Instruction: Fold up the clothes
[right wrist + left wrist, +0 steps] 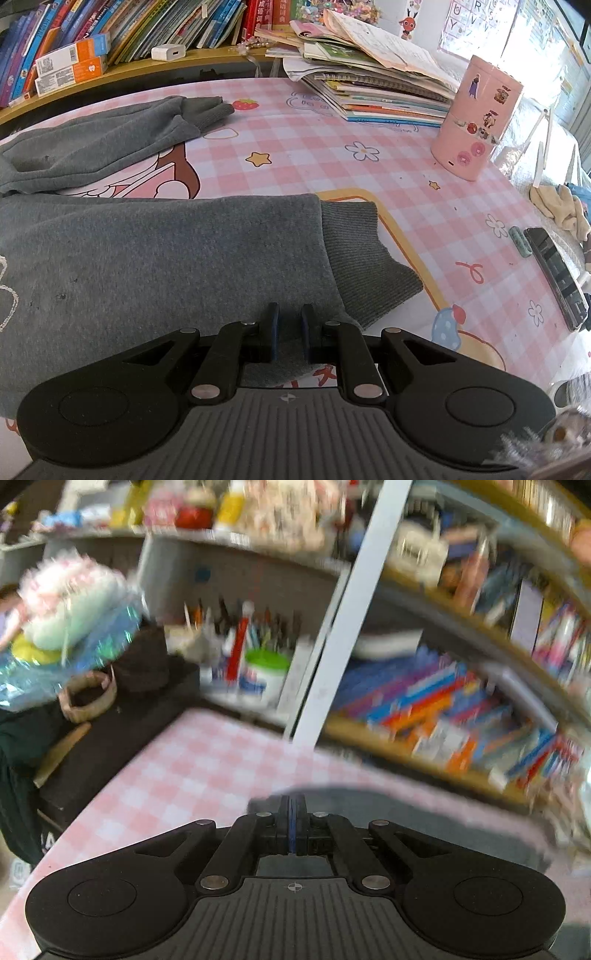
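The grey sweatshirt [140, 258] lies flat on the pink checked surface [314, 155], filling the left half of the right wrist view. Its long axis runs left to right: the body goes off the left edge, and the near sleeve stretches rightward, ending in a ribbed cuff [365, 258] that points to the right and slightly toward the camera. Behind it, the other sleeve [122, 125] lies folded over, its cuff also pointing right, toward a printed strawberry.

The left gripper [292, 825] is tilted mildly downward above the surface, its view smeared with motion blur. Its jaws are pressed together with only the blue pad edges showing between them; a grey edge of cloth sits just ahead of the tips, but whether any is pinched cannot be told.

The right gripper [290, 334] points steeply down at the near sleeve, just short of the cuff. Its jaws stand a narrow gap apart, with grey fabric bunched between the pads, which clamp on it.

Further right stand a stack of books [376, 85] and a pink sticker-covered container [476, 118], well apart from the sweatshirt.
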Demonstrator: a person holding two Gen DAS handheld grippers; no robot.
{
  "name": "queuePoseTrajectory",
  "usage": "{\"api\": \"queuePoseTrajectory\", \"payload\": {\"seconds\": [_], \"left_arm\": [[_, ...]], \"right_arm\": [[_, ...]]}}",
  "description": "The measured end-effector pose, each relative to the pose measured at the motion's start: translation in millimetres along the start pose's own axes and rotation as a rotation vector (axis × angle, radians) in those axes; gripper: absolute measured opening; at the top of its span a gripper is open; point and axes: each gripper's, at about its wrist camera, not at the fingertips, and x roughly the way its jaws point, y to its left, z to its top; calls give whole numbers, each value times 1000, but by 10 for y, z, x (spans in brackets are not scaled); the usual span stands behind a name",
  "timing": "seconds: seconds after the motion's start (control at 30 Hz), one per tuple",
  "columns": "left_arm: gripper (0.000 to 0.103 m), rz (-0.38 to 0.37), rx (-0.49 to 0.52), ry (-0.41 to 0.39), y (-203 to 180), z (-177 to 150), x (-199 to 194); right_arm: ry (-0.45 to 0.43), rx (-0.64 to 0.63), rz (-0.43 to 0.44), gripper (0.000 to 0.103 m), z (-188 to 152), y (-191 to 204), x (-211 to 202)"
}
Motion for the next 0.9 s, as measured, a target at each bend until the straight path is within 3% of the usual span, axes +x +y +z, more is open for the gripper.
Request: {"api": "queuePoseTrajectory", "payload": {"seconds": [0.03,0.13,0.17,0.33,0.6,0.67,0.7,0.8,0.9], "left_arm": [[2,-8,9,35,0,-37,67],[32,-19,25,123,-14,-184,258],[33,-15,22,140,-20,-239,314],[31,20,23,191,-35,-431,514],[28,-14,89,214,-159,-511,533],[19,-13,58,212,-125,-512,534],[3,-17,40,207,-107,-500,522],[0,-54,1,184,-97,-469,456],[1,-113,24,172,-203,-472,401]], "right_arm": [[-1,0,0,13,0,1,1],[-1,3,2,13,0,-3,1],[-2,5,4,13,-3,-5,1],[-10,19,21,13,-27,-36,-12],[-20,34,27,13,-48,-48,-14],[-22,36,27,13,-52,-50,-16],[-24,37,27,13,-54,-51,-18],[-26,40,28,13,-57,-58,-17],[-27,43,26,13,-57,-55,-17]]}}
